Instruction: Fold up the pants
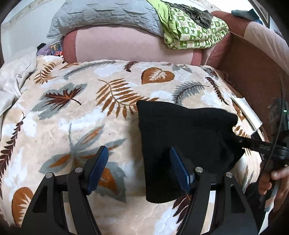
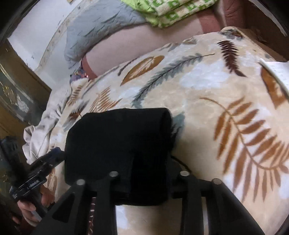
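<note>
The black pants [image 1: 187, 137] lie folded into a small thick bundle on the leaf-print blanket [image 1: 72, 117]. My left gripper [image 1: 138, 151] is open with blue pads; its right pad hovers over the bundle's left edge, and only blanket shows between the fingers. My right gripper [image 1: 236, 139] comes in from the right and meets the bundle's right edge. In the right wrist view the pants [image 2: 117, 144] cover that gripper's fingers, so its jaws are hidden. There my left gripper [image 2: 57, 153] sits at the bundle's left side, held by a hand [image 2: 30, 207].
A grey quilted pillow [image 1: 104, 16] and a green patterned quilt [image 1: 195, 30] rest on the pink backrest [image 1: 126, 47]. A crumpled beige sheet [image 1: 12, 85] lies at the left, a white strip [image 1: 247, 112] at the right, beside a brown side panel [image 1: 252, 72].
</note>
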Tool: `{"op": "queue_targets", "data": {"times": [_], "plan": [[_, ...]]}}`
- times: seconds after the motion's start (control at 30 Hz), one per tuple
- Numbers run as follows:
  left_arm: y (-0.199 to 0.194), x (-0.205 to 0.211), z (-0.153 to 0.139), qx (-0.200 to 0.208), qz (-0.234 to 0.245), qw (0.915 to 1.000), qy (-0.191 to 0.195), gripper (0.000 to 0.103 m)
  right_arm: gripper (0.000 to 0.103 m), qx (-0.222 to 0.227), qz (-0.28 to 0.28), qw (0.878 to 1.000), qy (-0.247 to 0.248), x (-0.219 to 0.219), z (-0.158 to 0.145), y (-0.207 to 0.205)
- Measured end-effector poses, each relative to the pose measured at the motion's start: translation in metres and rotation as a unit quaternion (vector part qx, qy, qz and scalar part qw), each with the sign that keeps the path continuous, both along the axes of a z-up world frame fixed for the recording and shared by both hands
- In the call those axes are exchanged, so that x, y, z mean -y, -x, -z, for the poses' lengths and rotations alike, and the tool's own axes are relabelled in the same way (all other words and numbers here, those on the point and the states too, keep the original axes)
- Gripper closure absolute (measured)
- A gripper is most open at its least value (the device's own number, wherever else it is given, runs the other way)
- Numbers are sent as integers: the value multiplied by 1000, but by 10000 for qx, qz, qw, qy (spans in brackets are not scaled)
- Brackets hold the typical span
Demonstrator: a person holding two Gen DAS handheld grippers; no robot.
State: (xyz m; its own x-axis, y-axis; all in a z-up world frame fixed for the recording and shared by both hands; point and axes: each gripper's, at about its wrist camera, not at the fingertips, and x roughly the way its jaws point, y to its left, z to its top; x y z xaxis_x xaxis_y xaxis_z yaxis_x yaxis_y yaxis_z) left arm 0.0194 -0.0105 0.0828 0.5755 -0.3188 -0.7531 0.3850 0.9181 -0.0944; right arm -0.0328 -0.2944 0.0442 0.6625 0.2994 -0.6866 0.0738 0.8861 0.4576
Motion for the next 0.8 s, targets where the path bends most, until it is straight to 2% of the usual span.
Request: {"op": "queue_targets", "data": {"times": [0.07, 0.1, 0.17, 0.33, 0.43, 0.6, 0.7, 0.8], "plan": [[-1, -1, -5, 102, -43, 9999, 5, 33, 64, 271, 136, 9995, 21, 7, -13, 12], [-4, -1, -7, 129, -89, 9999, -24, 33, 58, 419, 233, 9988, 99, 11, -23, 17], [-13, 2, -11, 165, -154, 9997, -28, 33, 57, 624, 274, 9972, 312, 11, -39, 20], [-33, 19, -9, 135, -233, 9996, -48, 33, 60, 938, -365, 9934, 543, -24, -52, -2], [-43, 27, 4, -21, -320, 9994, -95, 33, 60, 828, -502, 9928, 701, -44, -41, -23], [-49, 33, 27, -258, -478, 9984, -138, 31, 63, 208, -520, 9939, 954, -51, -2, -39], [-46, 33, 25, -214, -481, 9984, -180, 31, 62, 317, -613, 9907, 1171, -58, -6, -36], [-44, 29, 12, -213, -445, 9986, -181, 32, 60, 460, -613, 9910, 1097, -57, -21, -29]]}}
